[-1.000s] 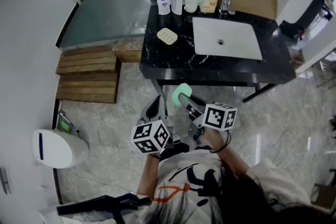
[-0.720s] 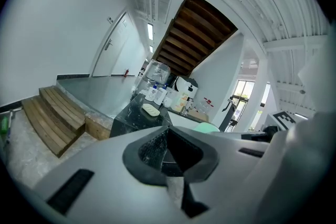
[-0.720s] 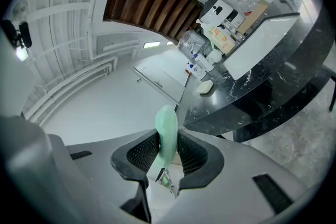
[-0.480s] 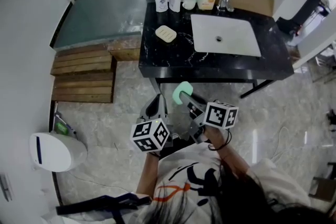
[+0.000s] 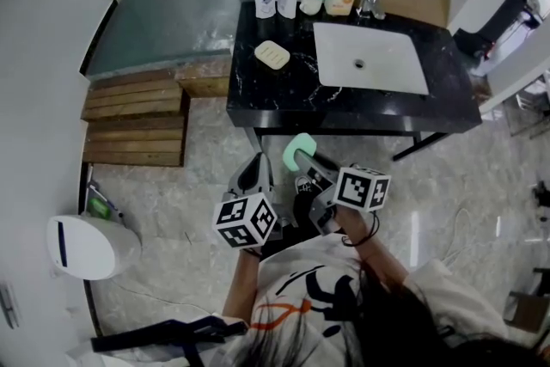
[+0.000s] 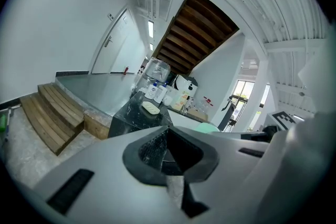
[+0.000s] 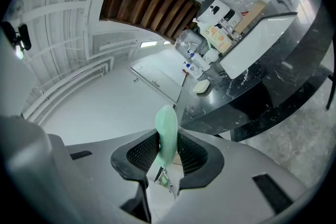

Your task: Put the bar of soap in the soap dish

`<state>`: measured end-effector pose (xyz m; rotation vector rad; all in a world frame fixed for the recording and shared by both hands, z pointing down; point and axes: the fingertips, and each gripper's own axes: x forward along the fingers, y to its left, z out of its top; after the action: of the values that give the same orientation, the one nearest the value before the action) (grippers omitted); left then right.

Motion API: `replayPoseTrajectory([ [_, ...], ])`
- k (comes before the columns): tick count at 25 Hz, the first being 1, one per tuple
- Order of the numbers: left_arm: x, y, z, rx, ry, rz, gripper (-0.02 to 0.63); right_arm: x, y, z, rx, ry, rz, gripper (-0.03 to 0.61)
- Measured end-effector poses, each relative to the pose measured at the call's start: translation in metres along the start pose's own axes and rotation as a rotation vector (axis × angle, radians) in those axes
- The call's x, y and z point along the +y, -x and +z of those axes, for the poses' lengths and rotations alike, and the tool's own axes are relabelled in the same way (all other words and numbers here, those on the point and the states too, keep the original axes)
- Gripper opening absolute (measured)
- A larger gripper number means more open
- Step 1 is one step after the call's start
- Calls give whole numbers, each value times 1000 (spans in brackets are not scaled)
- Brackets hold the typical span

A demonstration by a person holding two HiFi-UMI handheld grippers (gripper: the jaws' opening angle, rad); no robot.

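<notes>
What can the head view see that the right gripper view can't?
Only the head view: the white bin and wooden steps on the floor. Only the right gripper view: the right gripper's ribbed pads squeezing both sides of the green soap. Both: that soap, the soap dish and the white sink on the black counter.

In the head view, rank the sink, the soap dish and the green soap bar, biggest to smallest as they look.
Largest: sink, clearly.
Then green soap bar and soap dish: they look alike, and the bar is nearer the camera, so no ranking.
</notes>
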<state>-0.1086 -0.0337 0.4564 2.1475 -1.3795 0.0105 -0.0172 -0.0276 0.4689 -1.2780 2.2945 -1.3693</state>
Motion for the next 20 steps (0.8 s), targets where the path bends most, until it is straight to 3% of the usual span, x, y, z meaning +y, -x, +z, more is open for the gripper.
replayPoseTrajectory([
  [10,11,-21,10,3,7,34,2,-9,-22,16,19,-15,22,117],
  [20,8,-73,25,3,19,51,2,-33,-50,60,45,-13,28,117],
])
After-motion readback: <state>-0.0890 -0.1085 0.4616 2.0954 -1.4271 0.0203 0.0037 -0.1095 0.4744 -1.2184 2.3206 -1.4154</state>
